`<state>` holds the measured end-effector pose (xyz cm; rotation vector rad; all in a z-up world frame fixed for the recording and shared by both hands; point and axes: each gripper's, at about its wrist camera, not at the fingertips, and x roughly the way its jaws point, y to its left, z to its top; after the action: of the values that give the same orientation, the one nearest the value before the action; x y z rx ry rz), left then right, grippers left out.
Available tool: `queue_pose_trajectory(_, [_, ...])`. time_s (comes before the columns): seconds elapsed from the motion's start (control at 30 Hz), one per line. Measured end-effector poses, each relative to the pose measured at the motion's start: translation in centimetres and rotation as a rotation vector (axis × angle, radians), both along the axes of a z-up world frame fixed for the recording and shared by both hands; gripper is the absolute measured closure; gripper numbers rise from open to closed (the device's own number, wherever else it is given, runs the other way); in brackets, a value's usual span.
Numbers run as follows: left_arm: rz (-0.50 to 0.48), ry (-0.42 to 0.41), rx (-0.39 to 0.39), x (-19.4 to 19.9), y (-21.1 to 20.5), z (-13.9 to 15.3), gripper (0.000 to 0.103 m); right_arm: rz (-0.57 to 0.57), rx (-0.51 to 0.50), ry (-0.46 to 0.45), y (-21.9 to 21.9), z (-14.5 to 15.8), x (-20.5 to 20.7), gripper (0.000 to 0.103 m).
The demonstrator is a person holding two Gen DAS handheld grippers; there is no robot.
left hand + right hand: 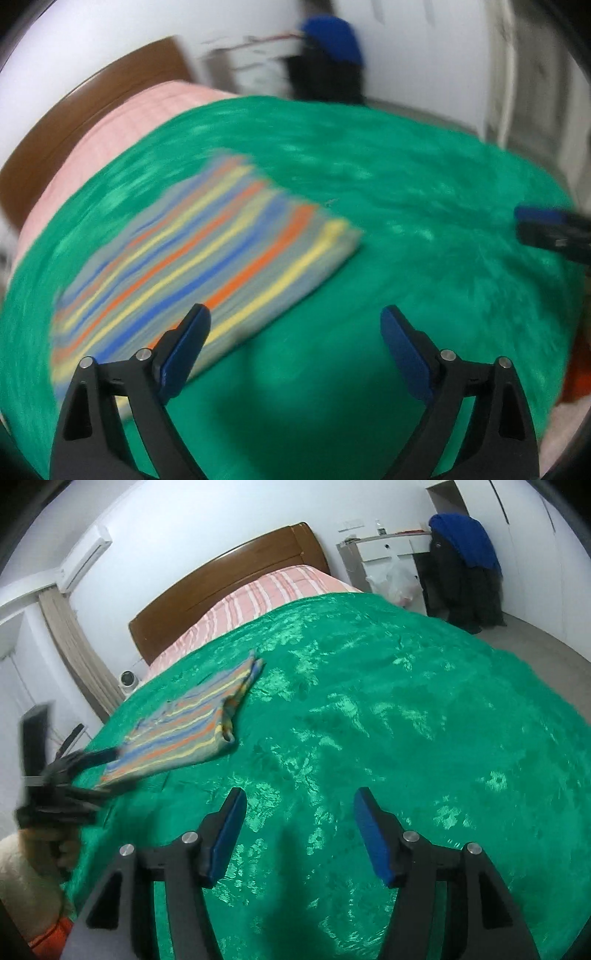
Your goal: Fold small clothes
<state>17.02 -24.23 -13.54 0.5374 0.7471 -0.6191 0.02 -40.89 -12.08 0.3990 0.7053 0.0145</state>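
A folded striped garment (207, 254), grey with orange, yellow and blue stripes, lies flat on the green bedspread (388, 184). My left gripper (295, 314) stands open just above the spread, its left finger (184, 347) over the garment's near edge and nothing between the pads; this view is blurred. In the right wrist view the garment (184, 734) lies left of centre, and the left gripper (110, 771) appears blurred at its near left corner. My right gripper (301, 797) is open over bare bedspread (406, 701), to the right of the garment and apart from it.
A pink striped sheet (266, 594) and brown headboard (229, 576) are at the bed's far end. Beyond stand a white desk (384, 546), a plastic bag (395, 579) and a dark chair draped with blue cloth (465, 542). Grey floor (535, 638) lies to the right.
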Motion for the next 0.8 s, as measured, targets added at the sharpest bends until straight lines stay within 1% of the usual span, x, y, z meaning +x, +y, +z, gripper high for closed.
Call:
queue_pose_trajectory(0.03, [-0.001, 0.001, 0.044, 0.9, -2.2, -1.2, 0.009, 0.007, -0.001, -0.004, -0.2, 0.2, 0.0, 0.043])
queue_pose_trajectory(0.07, [0.010, -0.001, 0.067, 1.3, -3.4, -1.8, 0.009, 0.014, 0.003, -0.007, -0.5, 0.4, 0.1, 0.043])
queue_pose_trajectory(0.1, [0.048, -0.003, 0.070, 2.5, -4.5, -2.6, 0.011, 0.023, 0.011, -0.007, -0.9, 0.7, 0.3, 0.043])
queue_pose_trajectory(0.13, [0.068, 0.013, 0.033, 3.2, -4.6, -2.6, 0.027, 0.029, 0.013, -0.007, -1.4, 0.9, 0.2, 0.043])
queue_pose_trajectory(0.17, [0.089, 0.046, -0.011, 3.9, -4.4, -2.5, 0.045, 0.038, 0.013, -0.008, -1.8, 1.2, 0.6, 0.043])
queue_pose_trajectory(0.2, [0.126, 0.088, -0.061, 4.7, -4.1, -2.4, 0.084, 0.054, 0.011, -0.009, -2.3, 1.6, 1.3, 0.043])
queue_pose_trajectory(0.23, [0.145, 0.091, -0.081, 4.9, -4.1, -2.4, 0.090, 0.071, 0.011, -0.004, -2.6, 1.9, 2.2, 0.043])
queue_pose_trajectory(0.27, [0.137, 0.100, -0.104, 4.7, -3.9, -2.4, 0.094, 0.103, 0.015, 0.009, -2.9, 2.2, 3.9, 0.043])
queue_pose_trajectory(0.33, [0.115, 0.103, -0.124, 4.3, -3.5, -2.2, 0.096, 0.178, 0.050, 0.037, -3.1, 2.4, 7.7, 0.042])
queue_pose_trajectory(0.4, [0.093, 0.106, -0.139, 3.7, -2.9, -2.1, 0.096, 0.282, 0.138, 0.094, -2.9, 1.8, 13.7, 0.042])
queue_pose_trajectory(0.43, [0.086, 0.110, -0.148, 3.7, -2.6, -2.0, 0.096, 0.324, 0.172, 0.121, -2.5, 1.2, 16.9, 0.042])
queue_pose_trajectory(0.47, [0.084, 0.119, -0.155, 4.1, -2.4, -1.9, 0.096, 0.352, 0.188, 0.145, -2.1, 0.7, 19.3, 0.042])
queue_pose_trajectory(0.5, [0.086, 0.137, -0.174, 4.3, -2.1, -1.9, 0.096, 0.375, 0.205, 0.170, -1.5, 0.0, 22.0, 0.042])
queue_pose_trajectory(0.57, [0.089, 0.156, -0.199, 5.0, -2.0, -1.9, 0.096, 0.408, 0.283, 0.236, -0.3, -2.1, 27.9, 0.042])
queue_pose_trajectory(0.6, [0.090, 0.162, -0.212, 5.0, -1.8, -1.9, 0.096, 0.399, 0.328, 0.262, 0.2, -3.2, 30.3, 0.042])
queue_pose_trajectory(0.63, [0.092, 0.169, -0.231, 5.1, -1.5, -1.8, 0.096, 0.384, 0.361, 0.269, 0.5, -3.9, 31.7, 0.042])
queue_pose_trajectory(0.67, [0.098, 0.179, -0.256, 5.2, -1.0, -1.5, 0.097, 0.370, 0.405, 0.270, 1.0, -4.8, 33.2, 0.049])
queue_pose_trajectory(0.7, [0.108, 0.186, -0.286, 5.3, -0.2, -1.1, 0.097, 0.364, 0.425, 0.276, 1.4, -5.2, 34.1, 0.083])
queue_pose_trajectory(0.73, [0.126, 0.186, -0.323, 5.2, 1.0, -0.4, 0.097, 0.343, 0.403, 0.289, 2.1, -5.3, 34.9, 0.093])
queue_pose_trajectory(0.77, [0.139, 0.187, -0.350, 5.2, 2.0, 0.1, 0.097, 0.329, 0.373, 0.283, 2.8, -4.8, 35.2, 0.093])
queue_pose_trajectory(0.8, [0.171, 0.193, -0.413, 5.3, 4.3, 1.2, 0.097, 0.338, 0.354, 0.259, 3.5, -3.8, 35.2, 0.093])
